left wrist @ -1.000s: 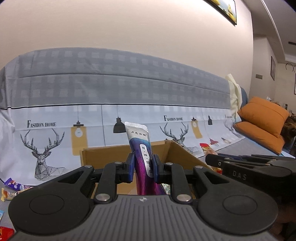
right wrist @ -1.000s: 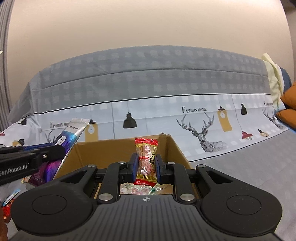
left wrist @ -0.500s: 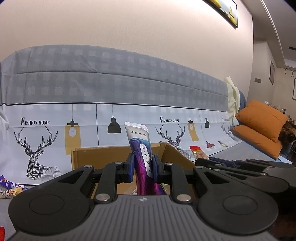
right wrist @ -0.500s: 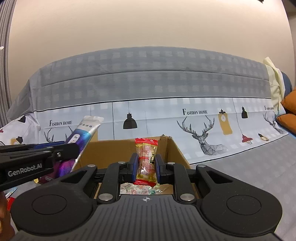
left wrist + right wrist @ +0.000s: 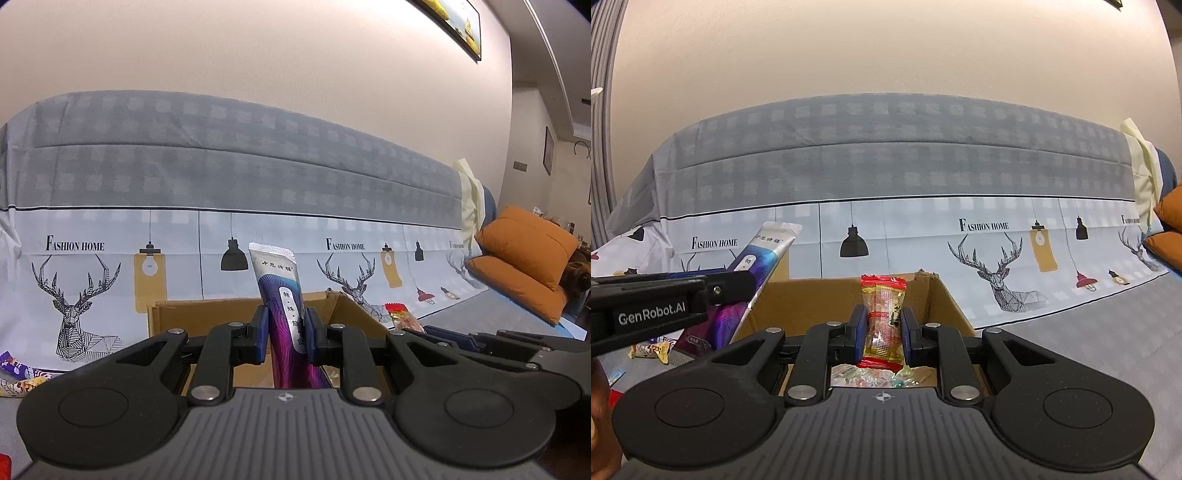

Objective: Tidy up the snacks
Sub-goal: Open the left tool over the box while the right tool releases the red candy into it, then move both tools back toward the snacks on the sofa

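My left gripper [image 5: 284, 330] is shut on a tall purple and silver snack pouch [image 5: 280, 295], held upright over the open cardboard box [image 5: 207, 314]. My right gripper [image 5: 882, 332] is shut on a clear candy packet with red ends [image 5: 882, 317], held above the same box [image 5: 945, 306]. Several small wrapped sweets [image 5: 875, 378] lie on the box floor. In the right wrist view the left gripper [image 5: 716, 291] with its pouch [image 5: 753, 266] comes in from the left. In the left wrist view the right gripper [image 5: 436, 330] with its packet [image 5: 400, 317] is at the right.
The box sits on a grey sofa seat before a backrest cover printed with deer and lamps [image 5: 74, 295]. Loose snack packets lie at the left [image 5: 14, 373] [image 5: 650, 349]. Orange cushions [image 5: 524, 258] are at the far right.
Both grippers have drifted slightly left over the box and moved closer together. Both still grip their snacks.
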Demonstrator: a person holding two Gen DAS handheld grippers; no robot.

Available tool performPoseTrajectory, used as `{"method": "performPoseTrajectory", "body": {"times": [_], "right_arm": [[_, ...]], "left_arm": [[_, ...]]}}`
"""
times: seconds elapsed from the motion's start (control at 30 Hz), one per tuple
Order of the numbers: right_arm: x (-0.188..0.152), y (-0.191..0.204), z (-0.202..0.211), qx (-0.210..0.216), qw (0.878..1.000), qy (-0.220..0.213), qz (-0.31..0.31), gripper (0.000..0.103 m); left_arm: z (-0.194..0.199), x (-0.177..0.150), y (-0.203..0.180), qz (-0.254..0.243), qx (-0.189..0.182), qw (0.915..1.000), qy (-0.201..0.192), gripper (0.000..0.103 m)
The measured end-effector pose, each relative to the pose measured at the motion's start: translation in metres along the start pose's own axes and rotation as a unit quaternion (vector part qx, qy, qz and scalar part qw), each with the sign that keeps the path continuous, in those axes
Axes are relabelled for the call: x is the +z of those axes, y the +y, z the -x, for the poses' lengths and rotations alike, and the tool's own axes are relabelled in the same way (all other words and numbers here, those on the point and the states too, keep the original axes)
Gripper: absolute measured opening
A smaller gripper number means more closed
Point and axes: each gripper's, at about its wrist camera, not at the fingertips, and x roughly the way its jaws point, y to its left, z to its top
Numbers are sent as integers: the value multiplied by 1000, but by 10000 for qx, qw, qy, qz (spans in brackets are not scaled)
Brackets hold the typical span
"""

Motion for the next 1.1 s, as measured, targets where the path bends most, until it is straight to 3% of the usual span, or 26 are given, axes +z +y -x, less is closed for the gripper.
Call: {"method": "performPoseTrajectory", "body": {"times": [0.4,0.43,0.47,0.53,0.57,0.63,0.8,0.9,0.97,1.1], "right_arm": [[-1,1,0,3,10000,25,25,21],[-1,1,-1,8,10000,41,25,21],[-1,1,-2,15,10000,78,27,22],[-2,2,-5,-37,9999,158,48,37],[-2,2,-5,-82,9998,154,55,53],[-2,2,-5,-92,9999,129,32,56],[-2,4,-6,-65,9999,136,-8,56],[-1,10,-8,-14,9999,140,-22,56],[0,17,-9,42,9999,134,-33,56],[-1,38,-7,263,9996,84,-63,55]], "left_arm": [[-1,2,2,88,-83,9999,7,23],[-3,3,2,140,-172,9997,52,25],[-5,3,4,203,-289,9993,143,40],[-5,3,6,273,-188,9994,120,62],[-5,4,7,288,-125,9995,80,62],[-4,6,13,375,-106,9992,74,61],[2,11,25,480,67,9988,18,55],[11,13,34,446,196,9988,-46,43],[21,15,42,384,273,9989,-72,28],[54,24,71,286,419,9987,-19,8]]}}
